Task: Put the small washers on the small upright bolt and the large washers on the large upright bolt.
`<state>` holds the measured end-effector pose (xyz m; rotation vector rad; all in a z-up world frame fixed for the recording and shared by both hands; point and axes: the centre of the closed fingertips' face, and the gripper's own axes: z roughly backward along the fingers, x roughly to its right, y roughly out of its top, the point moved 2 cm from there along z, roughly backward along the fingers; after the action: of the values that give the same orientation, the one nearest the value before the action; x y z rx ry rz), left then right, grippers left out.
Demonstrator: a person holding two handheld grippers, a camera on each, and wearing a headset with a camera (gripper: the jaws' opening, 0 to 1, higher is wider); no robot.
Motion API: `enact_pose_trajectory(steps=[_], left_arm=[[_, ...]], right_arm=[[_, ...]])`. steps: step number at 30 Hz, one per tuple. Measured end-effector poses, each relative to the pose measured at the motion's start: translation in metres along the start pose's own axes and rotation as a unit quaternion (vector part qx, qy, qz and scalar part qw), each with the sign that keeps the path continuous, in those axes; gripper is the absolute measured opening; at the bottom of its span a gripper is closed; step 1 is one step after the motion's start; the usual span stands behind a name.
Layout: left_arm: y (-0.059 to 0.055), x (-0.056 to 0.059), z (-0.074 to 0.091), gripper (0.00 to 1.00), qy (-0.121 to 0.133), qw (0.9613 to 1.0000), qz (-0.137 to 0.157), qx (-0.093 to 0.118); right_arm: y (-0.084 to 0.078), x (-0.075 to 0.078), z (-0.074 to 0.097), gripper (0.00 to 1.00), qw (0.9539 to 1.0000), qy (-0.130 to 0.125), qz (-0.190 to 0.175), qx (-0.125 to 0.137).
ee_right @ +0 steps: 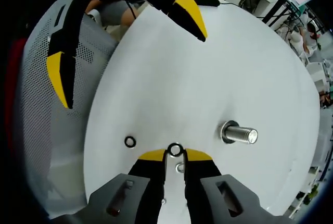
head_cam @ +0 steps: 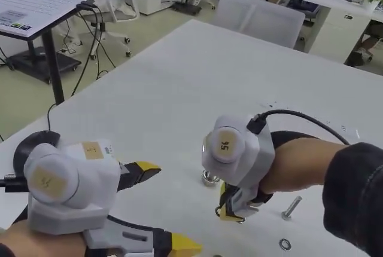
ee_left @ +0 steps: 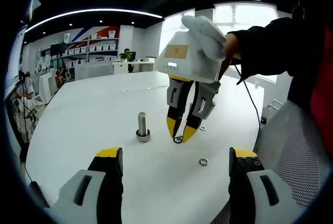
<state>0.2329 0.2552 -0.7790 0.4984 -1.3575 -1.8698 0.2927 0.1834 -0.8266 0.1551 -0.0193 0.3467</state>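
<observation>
A washer [ee_right: 175, 149] was pinched by its rim between the nearly closed jaws of the right gripper [ee_left: 182, 134], low over the white table [head_cam: 179, 89] and near the large upright bolt [ee_left: 142, 126]; whether it touched the table could not be told. The left gripper [head_cam: 166, 208] was seen with jaws wide apart, holding nothing. The washer was judged light, stiff, thin and slick, easily flicked loose, so a hold across the outer edge, with the hole clear, was judged best. A second washer [ee_left: 203, 161] lay flat nearby.
</observation>
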Motion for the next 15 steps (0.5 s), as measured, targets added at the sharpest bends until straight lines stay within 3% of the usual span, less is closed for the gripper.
enact_pose_trajectory(steps=[15], left_arm=[[0.001,0.005,-0.02,0.84,-0.042,0.999,-0.014,-0.011]], right_arm=[[-0.029,-0.003,0.018,0.14,0.9986,-0.014,-0.05,0.002]])
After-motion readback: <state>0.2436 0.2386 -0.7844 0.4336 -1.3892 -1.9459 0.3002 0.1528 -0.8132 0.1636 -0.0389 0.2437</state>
